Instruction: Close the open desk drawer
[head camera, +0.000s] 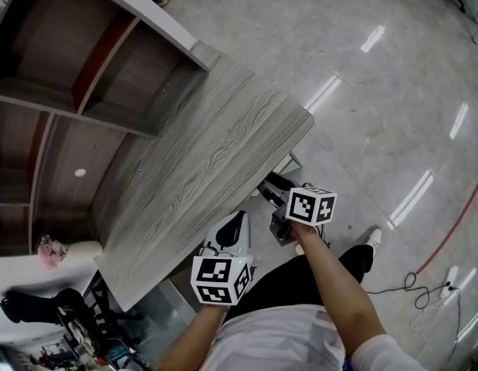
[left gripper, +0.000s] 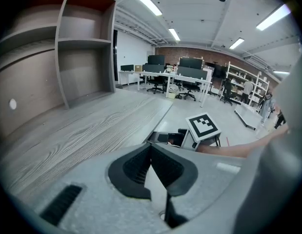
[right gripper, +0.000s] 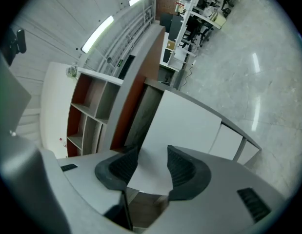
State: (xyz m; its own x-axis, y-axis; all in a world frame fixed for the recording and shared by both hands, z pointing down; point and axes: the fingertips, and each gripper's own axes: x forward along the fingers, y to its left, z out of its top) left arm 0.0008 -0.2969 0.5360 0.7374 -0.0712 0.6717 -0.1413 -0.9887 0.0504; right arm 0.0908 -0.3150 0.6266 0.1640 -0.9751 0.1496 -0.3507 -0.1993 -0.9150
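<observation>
The grey wood-grain desk (head camera: 200, 176) runs from the shelving to a corner near me. Under that corner the open drawer (head camera: 274, 187) sticks out; its white front panel (right gripper: 190, 126) fills the right gripper view, with wooden inside (right gripper: 148, 209) below it. My right gripper (head camera: 279, 224) is at the drawer, jaws open, the white panel's lower edge lying between the pads (right gripper: 153, 156). My left gripper (head camera: 235, 221) hovers just over the desk's near edge, shut and holding nothing (left gripper: 151, 148). From the left gripper view I see the right gripper's marker cube (left gripper: 204, 126) beside the dark drawer opening (left gripper: 165, 138).
A brown and red shelf unit (head camera: 76, 76) stands along the desk's far side. Polished grey floor (head camera: 393, 91) lies to the right, with a red cable (head camera: 455, 222) and a black cable (head camera: 412, 288). The person's legs (head camera: 300, 284) stand close to the desk corner. Office desks and chairs (left gripper: 175, 79) are far behind.
</observation>
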